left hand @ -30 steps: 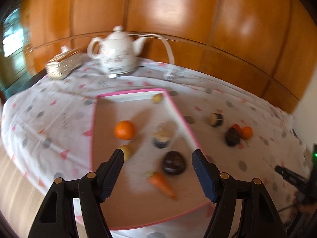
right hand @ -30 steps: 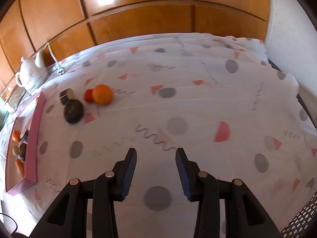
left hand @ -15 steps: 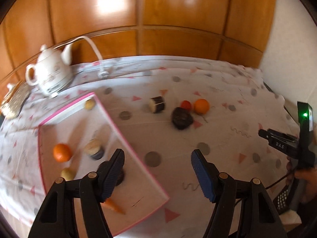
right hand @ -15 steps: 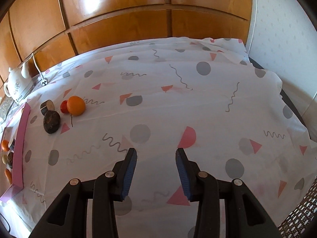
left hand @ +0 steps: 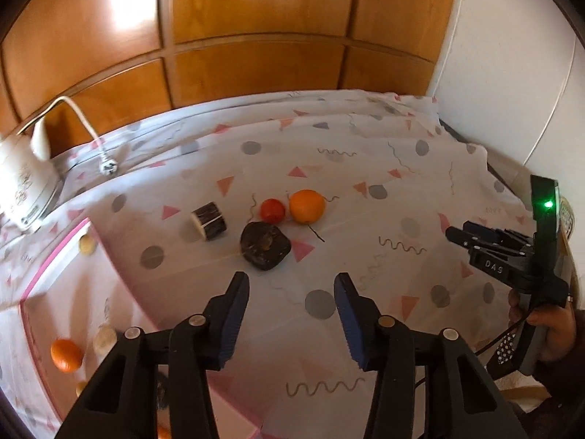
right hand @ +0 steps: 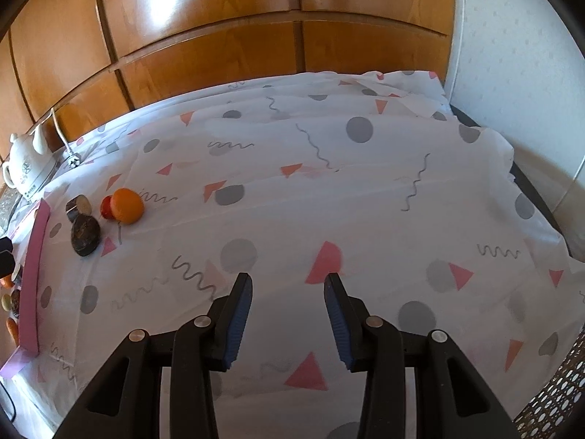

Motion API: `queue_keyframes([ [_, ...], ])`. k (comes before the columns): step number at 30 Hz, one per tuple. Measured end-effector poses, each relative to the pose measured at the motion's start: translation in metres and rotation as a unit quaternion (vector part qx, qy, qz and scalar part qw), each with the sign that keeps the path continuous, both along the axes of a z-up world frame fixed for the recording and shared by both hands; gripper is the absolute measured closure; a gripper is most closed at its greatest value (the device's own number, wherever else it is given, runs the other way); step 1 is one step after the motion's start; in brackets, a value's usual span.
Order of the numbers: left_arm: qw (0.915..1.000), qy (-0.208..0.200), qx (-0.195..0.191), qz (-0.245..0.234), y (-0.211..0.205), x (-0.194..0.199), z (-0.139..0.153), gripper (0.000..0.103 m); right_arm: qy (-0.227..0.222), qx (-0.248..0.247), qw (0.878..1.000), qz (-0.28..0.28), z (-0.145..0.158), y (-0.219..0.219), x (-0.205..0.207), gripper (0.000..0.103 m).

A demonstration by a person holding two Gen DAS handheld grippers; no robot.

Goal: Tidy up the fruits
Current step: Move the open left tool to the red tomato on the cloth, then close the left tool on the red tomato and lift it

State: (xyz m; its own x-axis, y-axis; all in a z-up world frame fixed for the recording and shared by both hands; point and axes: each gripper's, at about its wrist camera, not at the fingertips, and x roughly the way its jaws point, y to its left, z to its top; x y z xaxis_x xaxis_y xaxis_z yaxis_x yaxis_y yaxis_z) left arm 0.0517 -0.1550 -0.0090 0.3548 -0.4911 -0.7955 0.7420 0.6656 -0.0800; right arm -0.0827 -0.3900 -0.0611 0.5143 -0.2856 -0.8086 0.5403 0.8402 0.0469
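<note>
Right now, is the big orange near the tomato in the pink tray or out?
Out. The orange sits on the patterned cloth beside the tomato, well clear of the pink tray.

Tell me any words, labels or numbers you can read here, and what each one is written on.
"DAS": white letters on the side of the black right gripper, seen from the left wrist camera.
The white kettle carries a dark printed motif, too blurred to read as text.
The green light on the handheld device is only a light, with no lettering.
The patterned tablecloth shows shapes and squiggles only.

Left gripper jaws closing, empty
</note>
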Motion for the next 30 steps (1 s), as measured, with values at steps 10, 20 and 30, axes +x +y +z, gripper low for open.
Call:
queue_keyframes([
  [10,0.9995,0.010,0.021,-0.021,-0.029,0.028,-0.008,0.068,0.004,0.000,1.000,-0.008,-0.005,-0.010,-0.003,0.061],
  [20,0.9952,0.006,0.066,-0.072,-0.063,0.056,-0.018,0.075,0.004,0.006,1.000,-0.004,-0.006,-0.009,0.000,0.061],
  [30,0.9877,0.016,0.125,-0.092,-0.094,0.086,-0.046,0.075,0.005,0.013,1.000,-0.006,-0.006,-0.011,0.000,0.061],
])
